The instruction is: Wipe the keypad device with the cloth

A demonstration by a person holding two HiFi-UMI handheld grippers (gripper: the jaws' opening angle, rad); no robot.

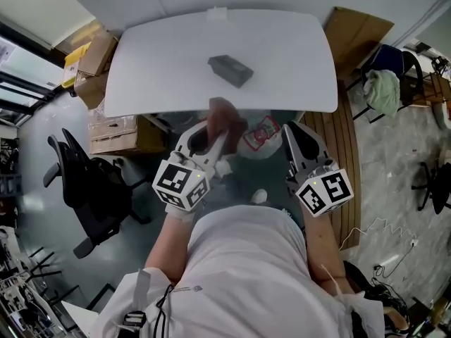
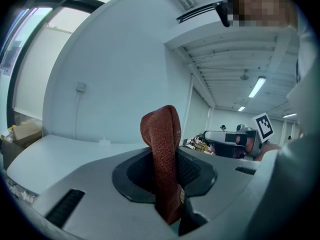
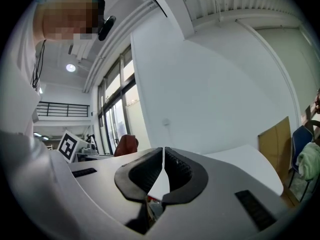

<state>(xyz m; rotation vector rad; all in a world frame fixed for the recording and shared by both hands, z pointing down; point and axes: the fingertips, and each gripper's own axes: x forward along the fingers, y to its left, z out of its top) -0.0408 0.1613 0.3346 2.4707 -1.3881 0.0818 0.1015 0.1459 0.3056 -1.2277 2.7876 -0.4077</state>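
White tabletop (image 1: 282, 62) carries the dark grey block-shaped keypad device (image 1: 230, 70) lying diagonally at its middle, far of the left gripper (image 1: 213, 138), which is clamped on a rust-red woven cloth (image 1: 224, 115) and sits nearer it than the closed, empty right gripper (image 1: 296, 134).

Open tabletop (image 1: 289, 48) around keypad device (image 1: 230, 70)

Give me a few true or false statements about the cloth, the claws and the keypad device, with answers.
The left claw grips a reddish cloth. True.
The right claw is wide open. False: it is shut and empty.
The keypad device lies on the white table. True.
The cloth is resting on the device. False: the claw holds it apart from the device.
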